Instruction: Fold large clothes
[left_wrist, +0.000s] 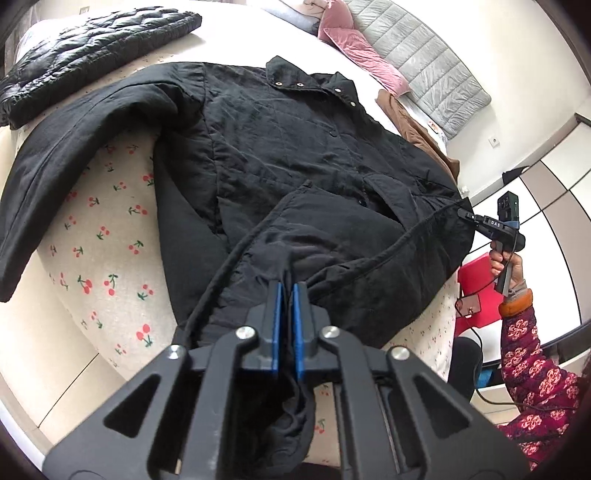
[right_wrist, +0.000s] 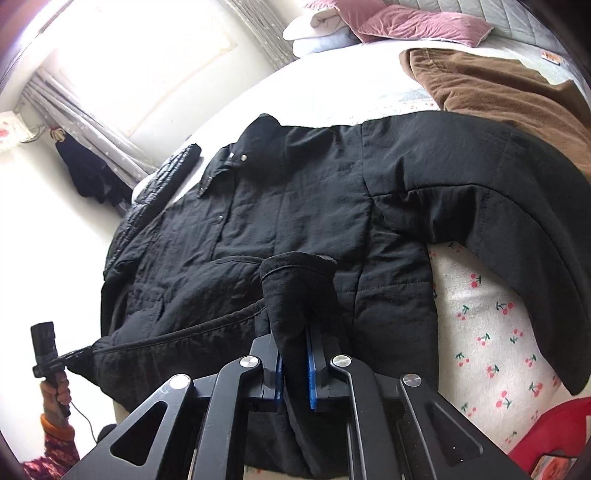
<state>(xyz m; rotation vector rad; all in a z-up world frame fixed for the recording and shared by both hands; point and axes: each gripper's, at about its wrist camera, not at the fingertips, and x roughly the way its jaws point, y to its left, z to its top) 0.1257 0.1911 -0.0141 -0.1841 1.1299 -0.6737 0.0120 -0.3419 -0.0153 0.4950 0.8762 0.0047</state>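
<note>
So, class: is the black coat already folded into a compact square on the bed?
No: the black coat lies spread open, one sleeve stretched out sideways.

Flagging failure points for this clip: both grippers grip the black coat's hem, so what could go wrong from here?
1. The left gripper and right gripper pinch only thin edges of the black coat; the heavy fabric may slip out.
2. Its sleeve overlaps the brown garment and could drag it.
3. The other sleeve lies spread, so the fold may come out crooked.

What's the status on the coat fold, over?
Left gripper and right gripper both shut on black coat hem. Coat flat on bed, sleeves spread. Nothing blocking.
</note>
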